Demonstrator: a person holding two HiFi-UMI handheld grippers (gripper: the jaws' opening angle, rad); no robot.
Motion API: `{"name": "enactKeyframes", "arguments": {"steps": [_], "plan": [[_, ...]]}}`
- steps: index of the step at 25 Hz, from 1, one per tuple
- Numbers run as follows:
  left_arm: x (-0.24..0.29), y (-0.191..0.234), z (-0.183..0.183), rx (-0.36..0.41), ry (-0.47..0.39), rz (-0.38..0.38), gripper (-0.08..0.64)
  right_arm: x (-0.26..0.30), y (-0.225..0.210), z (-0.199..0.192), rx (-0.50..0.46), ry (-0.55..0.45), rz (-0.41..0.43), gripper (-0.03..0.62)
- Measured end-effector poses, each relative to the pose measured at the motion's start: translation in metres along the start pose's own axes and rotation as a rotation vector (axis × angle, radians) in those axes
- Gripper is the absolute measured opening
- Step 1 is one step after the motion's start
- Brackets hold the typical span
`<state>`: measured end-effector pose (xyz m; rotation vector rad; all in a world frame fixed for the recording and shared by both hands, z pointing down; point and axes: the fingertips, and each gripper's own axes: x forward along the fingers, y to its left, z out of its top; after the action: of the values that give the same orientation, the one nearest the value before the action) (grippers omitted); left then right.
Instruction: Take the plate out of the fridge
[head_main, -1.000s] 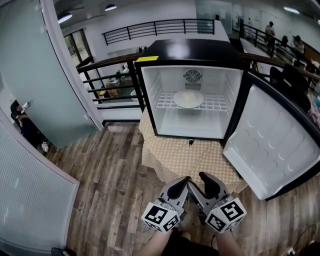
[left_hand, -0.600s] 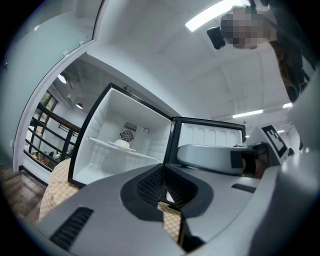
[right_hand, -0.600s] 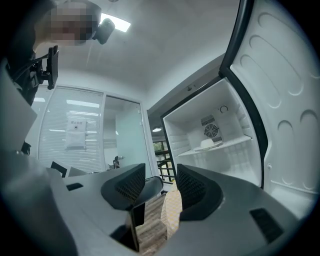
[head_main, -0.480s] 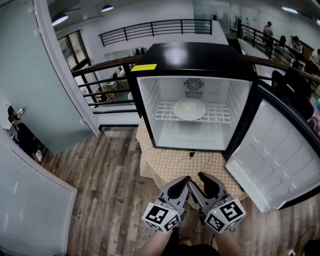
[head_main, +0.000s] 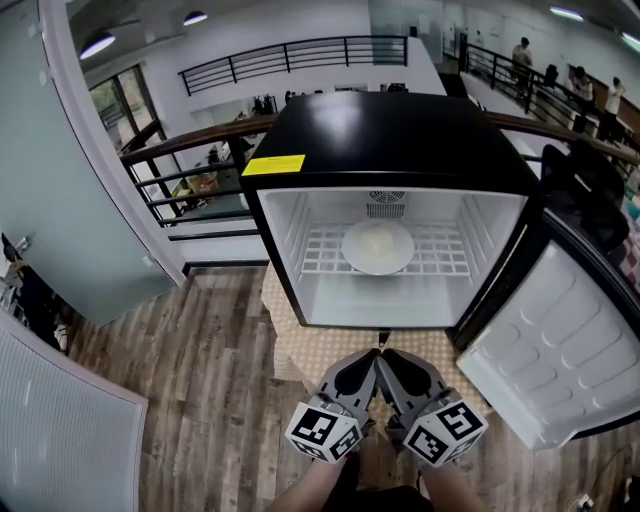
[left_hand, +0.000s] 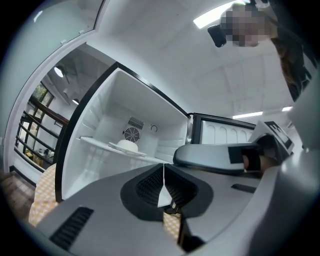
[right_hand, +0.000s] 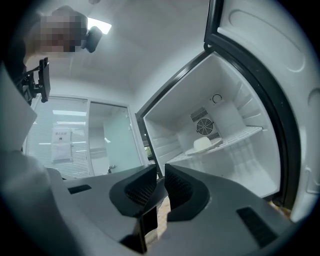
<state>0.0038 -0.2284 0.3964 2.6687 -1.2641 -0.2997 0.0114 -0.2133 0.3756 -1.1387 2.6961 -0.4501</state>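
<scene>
Nearest to us, we hold both tools side by side, low and close to our body, above the wood floor (head_main: 190, 400). The left tool (head_main: 368, 362) is closed: its own view shows the two ribbed pads meeting along a thin line with nothing between them. The right tool (head_main: 393, 360), just right of it, is closing. A narrow gap shows between its pads, and nothing sits in that gap.

Just beyond the tool tips is the tabletop (head_main: 318, 352), covered with a checked cloth, and the fridge (head_main: 385, 130) stands on it. The fridge door (head_main: 560, 345) hangs wide open to the right, its white inner lining facing us.

Inside the white cabinet, the plate (head_main: 378, 247) rests on the wire shelf (head_main: 445, 262), near the middle and towards the back. It is well apart from both tools. Both tool views show a pale mound on the plate. A round fan grille (head_main: 386, 198) sits on the back wall behind it. A yellow label (head_main: 273, 164) is stuck on the left front corner of the black top.

Farther off, a dark railing (head_main: 290, 55) runs across the room.
</scene>
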Motion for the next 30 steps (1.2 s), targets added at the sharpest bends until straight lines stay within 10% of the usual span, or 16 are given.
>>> {"name": "enactKeyframes", "arguments": {"steps": [30], "plan": [[0.058, 0.082, 0.002, -0.056, 0.052, -0.149, 0.015, 0.087, -0.073, -0.001, 0.139, -0.038, -0.230, 0.064]]}}
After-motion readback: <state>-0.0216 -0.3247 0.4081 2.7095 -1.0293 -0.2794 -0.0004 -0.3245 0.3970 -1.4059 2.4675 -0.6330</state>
